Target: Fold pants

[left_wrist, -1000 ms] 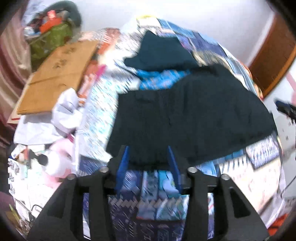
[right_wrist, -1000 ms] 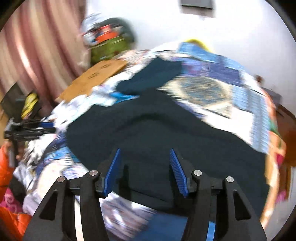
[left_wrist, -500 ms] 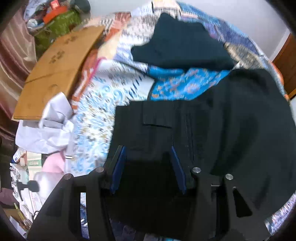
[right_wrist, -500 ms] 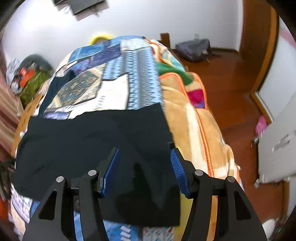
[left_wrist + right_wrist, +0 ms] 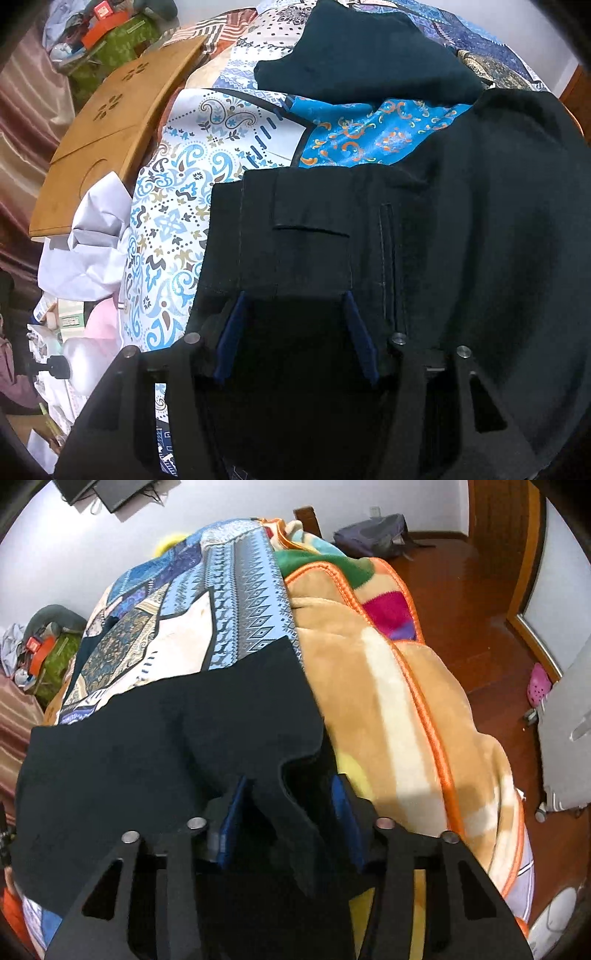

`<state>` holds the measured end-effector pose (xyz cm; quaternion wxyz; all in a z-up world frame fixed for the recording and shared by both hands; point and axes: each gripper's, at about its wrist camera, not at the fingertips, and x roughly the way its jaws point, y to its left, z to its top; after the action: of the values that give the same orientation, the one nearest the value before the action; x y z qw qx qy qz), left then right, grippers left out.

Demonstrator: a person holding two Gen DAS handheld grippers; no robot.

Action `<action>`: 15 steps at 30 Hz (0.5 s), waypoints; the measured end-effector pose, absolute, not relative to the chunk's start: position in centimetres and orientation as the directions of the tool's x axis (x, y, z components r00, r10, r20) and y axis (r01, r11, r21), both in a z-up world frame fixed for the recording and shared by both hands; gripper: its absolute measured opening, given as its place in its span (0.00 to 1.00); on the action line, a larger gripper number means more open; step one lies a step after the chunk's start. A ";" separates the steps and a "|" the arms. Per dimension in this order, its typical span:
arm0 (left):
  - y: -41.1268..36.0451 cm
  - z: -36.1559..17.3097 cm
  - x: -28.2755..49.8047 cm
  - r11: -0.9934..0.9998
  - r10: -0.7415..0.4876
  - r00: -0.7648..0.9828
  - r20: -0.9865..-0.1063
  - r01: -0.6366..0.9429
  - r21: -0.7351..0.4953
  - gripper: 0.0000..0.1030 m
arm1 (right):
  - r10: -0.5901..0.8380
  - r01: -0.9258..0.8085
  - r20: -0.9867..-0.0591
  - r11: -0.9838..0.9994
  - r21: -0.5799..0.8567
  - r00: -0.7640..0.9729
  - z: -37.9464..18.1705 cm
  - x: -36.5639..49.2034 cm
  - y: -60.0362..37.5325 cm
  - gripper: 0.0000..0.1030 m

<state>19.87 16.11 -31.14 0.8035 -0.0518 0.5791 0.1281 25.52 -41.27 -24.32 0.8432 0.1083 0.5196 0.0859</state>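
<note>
Dark pants [image 5: 443,229] lie spread on a patterned quilt [image 5: 192,162] on a bed. In the left wrist view my left gripper [image 5: 295,299] is open, its blue pads over the waistband end by a back pocket [image 5: 312,254]. In the right wrist view my right gripper [image 5: 288,786] is open over the leg-hem end of the pants [image 5: 177,731], a lifted fold of cloth between its fingers, next to an orange-trimmed blanket [image 5: 388,686].
A second dark folded garment [image 5: 362,55] lies farther up the quilt. A wooden lap tray [image 5: 110,125] and white paper [image 5: 92,243] lie at the left bed edge with clutter. Wooden floor [image 5: 480,590], a bag and a door lie right of the bed.
Both grippers moved closer and lower onto the pants: the left over the waistband, the right swung to the hem end, where a cloth fold now stands between its fingers.
</note>
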 end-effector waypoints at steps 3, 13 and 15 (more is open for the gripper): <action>15.7 -31.2 20.0 0.961 0.158 0.292 -0.943 -0.265 0.079 0.53 | 0.249 -0.036 -0.845 0.964 0.264 0.474 -24.0 25.6 -41.4 0.24; 15.7 -31.2 19.9 0.956 0.176 0.289 -0.941 -0.276 0.095 0.59 | 0.151 -0.113 -0.757 0.988 0.103 0.636 -19.8 26.7 -40.2 0.03; 15.7 -31.2 19.9 0.955 0.180 0.287 -0.941 -0.278 0.098 0.60 | 0.143 -0.126 -0.735 0.989 0.079 0.663 -18.8 27.5 -40.0 0.03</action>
<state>19.86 15.68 -31.25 0.8010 -0.0425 0.5798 0.1430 27.48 -40.00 -18.82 0.9117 0.0108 0.4039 0.0738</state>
